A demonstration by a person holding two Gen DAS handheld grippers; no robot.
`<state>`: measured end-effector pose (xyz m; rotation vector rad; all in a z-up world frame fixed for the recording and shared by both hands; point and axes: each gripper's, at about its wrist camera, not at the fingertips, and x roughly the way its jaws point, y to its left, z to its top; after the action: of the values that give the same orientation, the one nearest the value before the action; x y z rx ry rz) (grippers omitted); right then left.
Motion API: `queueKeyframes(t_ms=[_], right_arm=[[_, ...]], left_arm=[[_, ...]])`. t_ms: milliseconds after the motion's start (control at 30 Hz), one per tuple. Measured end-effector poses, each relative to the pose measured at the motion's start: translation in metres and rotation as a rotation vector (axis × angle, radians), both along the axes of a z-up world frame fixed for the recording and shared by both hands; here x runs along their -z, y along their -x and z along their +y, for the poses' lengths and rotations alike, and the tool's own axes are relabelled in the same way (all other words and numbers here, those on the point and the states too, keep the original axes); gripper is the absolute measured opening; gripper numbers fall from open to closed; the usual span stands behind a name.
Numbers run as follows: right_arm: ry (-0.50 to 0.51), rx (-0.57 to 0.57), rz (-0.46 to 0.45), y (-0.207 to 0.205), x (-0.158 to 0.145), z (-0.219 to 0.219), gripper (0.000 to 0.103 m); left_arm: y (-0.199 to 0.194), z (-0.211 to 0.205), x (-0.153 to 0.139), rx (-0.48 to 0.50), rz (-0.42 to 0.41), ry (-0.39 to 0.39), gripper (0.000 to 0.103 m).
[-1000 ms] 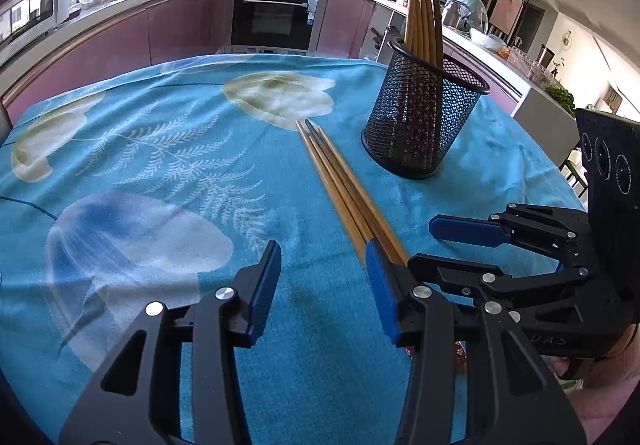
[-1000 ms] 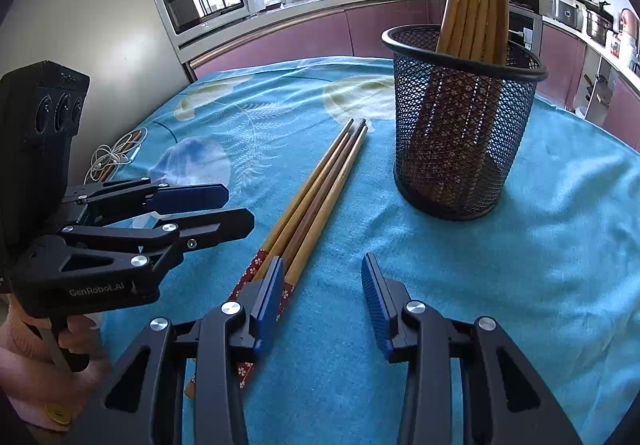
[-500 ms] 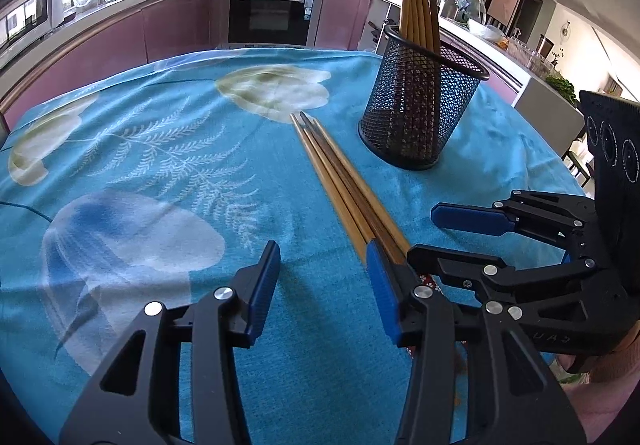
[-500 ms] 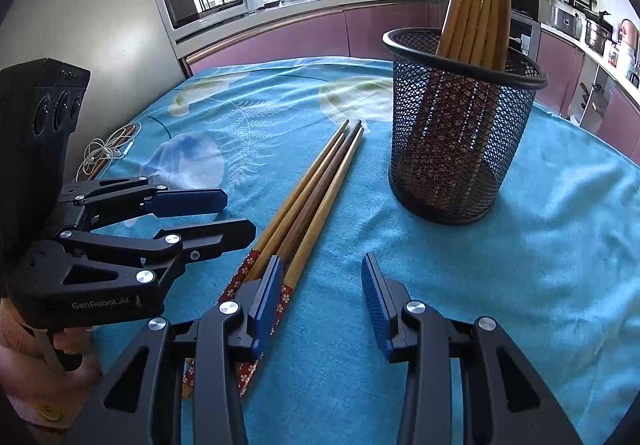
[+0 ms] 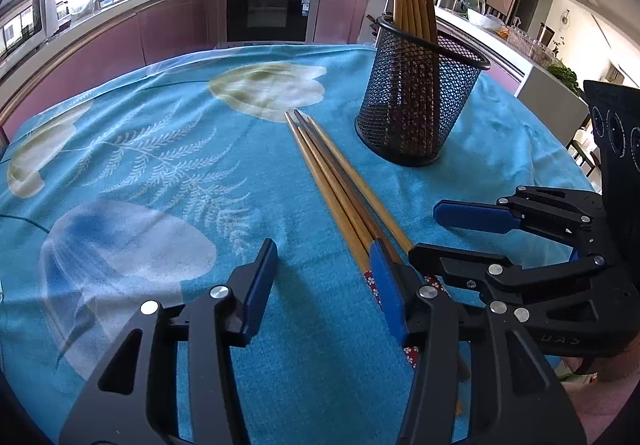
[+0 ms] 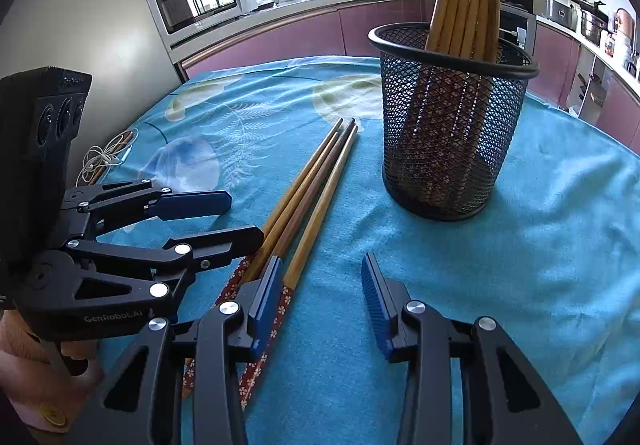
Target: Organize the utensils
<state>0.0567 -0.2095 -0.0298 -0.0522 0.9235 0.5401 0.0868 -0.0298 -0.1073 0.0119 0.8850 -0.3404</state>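
A bundle of wooden chopsticks with red patterned ends lies on the blue cloth. Beside it stands a black mesh holder with several chopsticks upright in it. My left gripper hovers low over the near ends, its jaws opening. Only cloth shows between them, and its right finger covers the bundle. My right gripper is open beside it. Its left finger sits over the patterned ends, and one chopstick lies just inside its gap.
The blue flower-print cloth covers a round table. A white earphone cable lies at the table's left edge. Kitchen counters, an oven and a microwave stand behind. A hand holds the left gripper.
The left gripper's jaws have spread a little wider. The right gripper, the chopsticks and the holder have kept their places.
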Motion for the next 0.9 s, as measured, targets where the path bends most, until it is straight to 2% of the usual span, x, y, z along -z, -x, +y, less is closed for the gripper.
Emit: queueKeyframes(t_ms=[100,333,467,567,700,900], right_arm=[[0.0,0.001,0.0,0.0001,0.0,-0.0001,0.038],[0.005,0.001,-0.004,-0.0005,-0.0001,-0.0005,0.038],[0.009,0.002,-0.005,-0.001,0.0004,0.0006,0.038],[0.013,0.004,-0.007,-0.0021,0.0005,0.0004,0.038],[0.012,0.007,-0.006,-0.0025,0.0007,0.0005,0.038],[0.01,0.006,-0.004,-0.0029,0.0008,0.0008,0.038]], left_arm=[[-0.0001,-0.0022,-0.0001,-0.001,-0.007,-0.015,0.048],[0.003,-0.0057,-0.0022,0.003,-0.024,-0.044,0.04],[0.0026,-0.0048,0.0008,-0.021,-0.014,-0.089,0.027],[0.0026,-0.0002,0.0001,-0.023,-0.01,-0.054,0.028],[0.0034,0.0,-0.0058,-0.006,-0.019,0.003,0.036],[0.0015,-0.0076,-0.0009,0.017,-0.015,-0.017,0.038]])
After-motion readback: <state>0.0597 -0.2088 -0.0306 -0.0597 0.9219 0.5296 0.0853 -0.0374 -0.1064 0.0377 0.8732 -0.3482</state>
